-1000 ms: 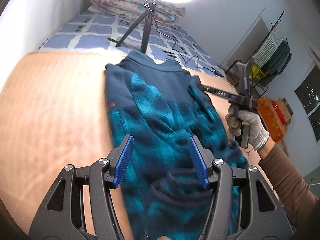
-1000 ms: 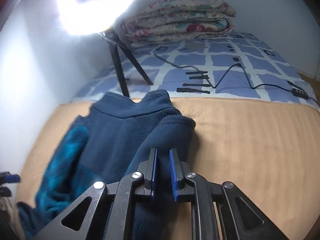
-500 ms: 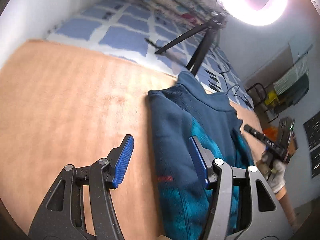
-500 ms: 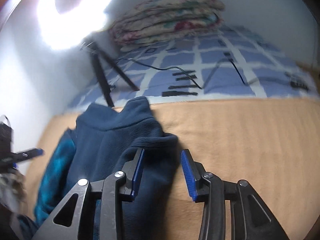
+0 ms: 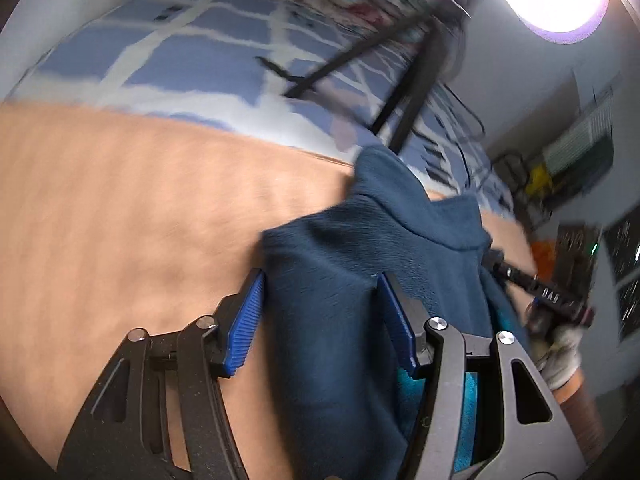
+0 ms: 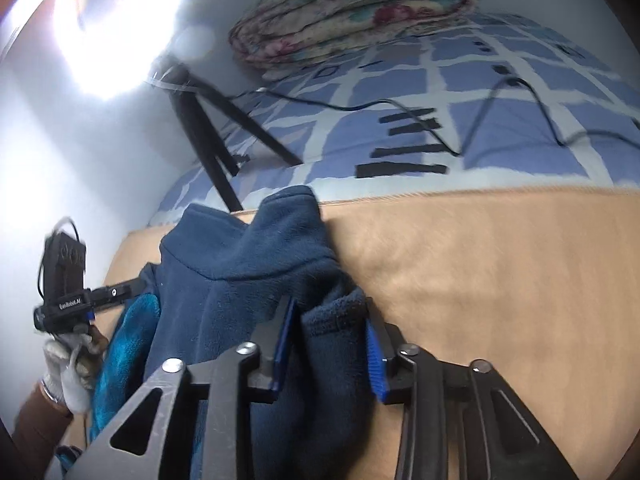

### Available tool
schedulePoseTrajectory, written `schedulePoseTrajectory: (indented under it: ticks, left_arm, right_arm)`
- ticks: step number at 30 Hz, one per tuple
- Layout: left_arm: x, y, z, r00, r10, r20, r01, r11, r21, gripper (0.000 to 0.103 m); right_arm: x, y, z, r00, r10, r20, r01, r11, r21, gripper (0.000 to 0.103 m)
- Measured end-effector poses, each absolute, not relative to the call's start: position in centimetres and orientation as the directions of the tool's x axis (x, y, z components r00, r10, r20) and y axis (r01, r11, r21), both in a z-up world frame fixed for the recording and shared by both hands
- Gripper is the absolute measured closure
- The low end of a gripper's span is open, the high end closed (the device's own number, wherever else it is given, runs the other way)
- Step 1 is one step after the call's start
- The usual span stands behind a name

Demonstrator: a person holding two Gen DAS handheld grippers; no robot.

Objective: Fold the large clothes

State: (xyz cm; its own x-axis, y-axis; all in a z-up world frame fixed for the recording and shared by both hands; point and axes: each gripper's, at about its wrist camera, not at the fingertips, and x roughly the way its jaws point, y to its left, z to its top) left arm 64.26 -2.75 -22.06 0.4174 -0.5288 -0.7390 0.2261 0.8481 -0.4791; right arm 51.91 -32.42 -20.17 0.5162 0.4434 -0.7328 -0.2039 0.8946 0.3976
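Both claws closing, fleece betw. pads: left claw on shoulder, right claw on cuff.

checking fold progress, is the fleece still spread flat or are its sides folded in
Partly folded: the fleece lies narrow on the blanket, a dark sleeve doubled over its edge.

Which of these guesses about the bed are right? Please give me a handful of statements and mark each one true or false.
1. The fleece jacket is dark blue with brighter teal patches. True.
2. It lies on a tan blanket. True.
3. The tripod stands on the floor beside the bed. False: its legs rest on the blue checked sheet.
4. The folded floral quilt covers the jacket. False: it sits apart, at the far end of the bed.
5. Fleece lies between the fingers of the right gripper. True.
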Motion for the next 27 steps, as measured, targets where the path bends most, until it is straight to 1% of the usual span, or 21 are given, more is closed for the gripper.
schedulePoseTrajectory:
  ticks: [1, 2, 4, 11, 17, 22, 27]
  left_arm:
    - [64.2, -3.6, -22.0, 0.418, -0.512, -0.750, 0.256, 0.859, -0.444, 0.070]
    - [64.0, -4.3, -21.9, 0.426, -0.493, -0.759, 0.278, 0.870, -0.408, 0.085]
    - [63.6, -4.7, -21.7, 0.443, -0.486, -0.753, 0.289, 0.873, -0.393, 0.089]
    - [61.1, -4.6, -19.7, 0.516, -0.466, -0.719, 0.309, 0.884, -0.351, 0.092]
    - [58.6, -3.8, -15.6, 0.567, -0.496, -0.657, 0.334, 0.868, -0.367, 0.093]
    - [55.9, -3.0, -11.9, 0.610, -0.515, -0.602, 0.355, 0.857, -0.374, 0.093]
    - [52.3, -2.7, -9.0, 0.625, -0.536, -0.567, 0.382, 0.844, -0.377, 0.093]
  right_arm:
    - [51.9, -32.0, -20.2, 0.517, 0.429, -0.740, -0.218, 0.903, 0.372, 0.087]
    - [51.9, -31.4, -20.1, 0.524, 0.402, -0.751, -0.229, 0.916, 0.330, 0.089]
    - [51.6, -31.0, -19.8, 0.543, 0.365, -0.756, -0.236, 0.931, 0.279, 0.094]
    - [50.3, -31.0, -17.3, 0.609, 0.342, -0.716, -0.230, 0.940, 0.253, 0.096]
    - [48.8, -30.1, -14.0, 0.649, 0.337, -0.682, -0.253, 0.941, 0.223, 0.096]
    - [46.6, -30.5, -10.9, 0.689, 0.355, -0.632, -0.264, 0.935, 0.237, 0.096]
    - [43.4, -30.9, -7.9, 0.719, 0.366, -0.590, -0.272, 0.930, 0.245, 0.096]
